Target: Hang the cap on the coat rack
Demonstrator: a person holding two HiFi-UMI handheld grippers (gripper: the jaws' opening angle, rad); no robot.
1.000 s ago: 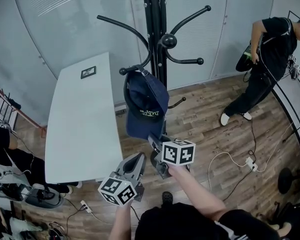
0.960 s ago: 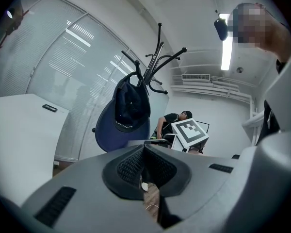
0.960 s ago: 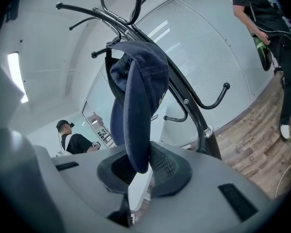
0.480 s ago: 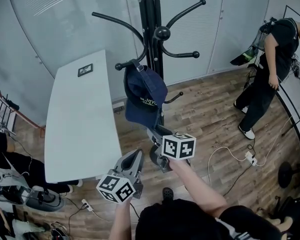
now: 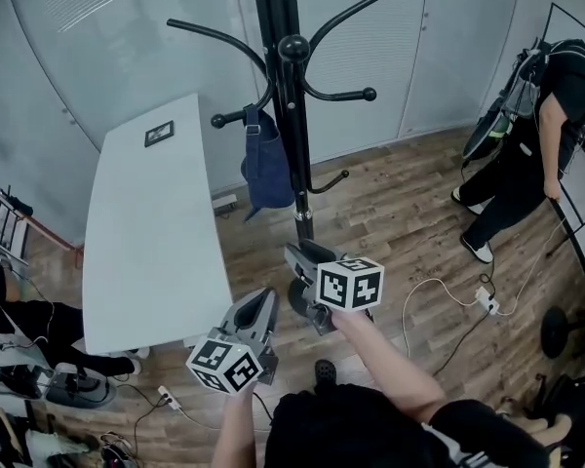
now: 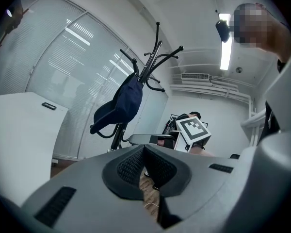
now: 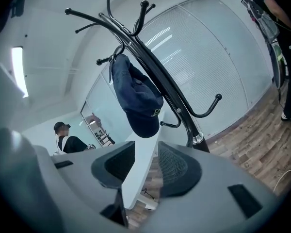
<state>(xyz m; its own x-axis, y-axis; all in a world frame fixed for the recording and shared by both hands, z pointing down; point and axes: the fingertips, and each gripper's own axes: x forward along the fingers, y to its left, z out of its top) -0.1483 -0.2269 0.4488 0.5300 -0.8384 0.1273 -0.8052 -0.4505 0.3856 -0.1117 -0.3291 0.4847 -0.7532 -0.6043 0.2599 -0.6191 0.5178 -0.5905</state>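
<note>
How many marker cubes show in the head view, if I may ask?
2. The left cube, on the left gripper, low centre-left; the right cube, on the right gripper, just up-right of it. None seems hidden.

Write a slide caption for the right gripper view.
Navy cap hangs on the black coat rack; below it the right gripper, its jaws just opened, holds nothing.

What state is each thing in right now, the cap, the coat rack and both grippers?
cap: hanging from a hook, gripped by nothing.
coat rack: upright, bearing the cap on one hook.
left gripper: shut, nothing between its jaws.
right gripper: open, jaws have just been opening, nothing between them.
</note>
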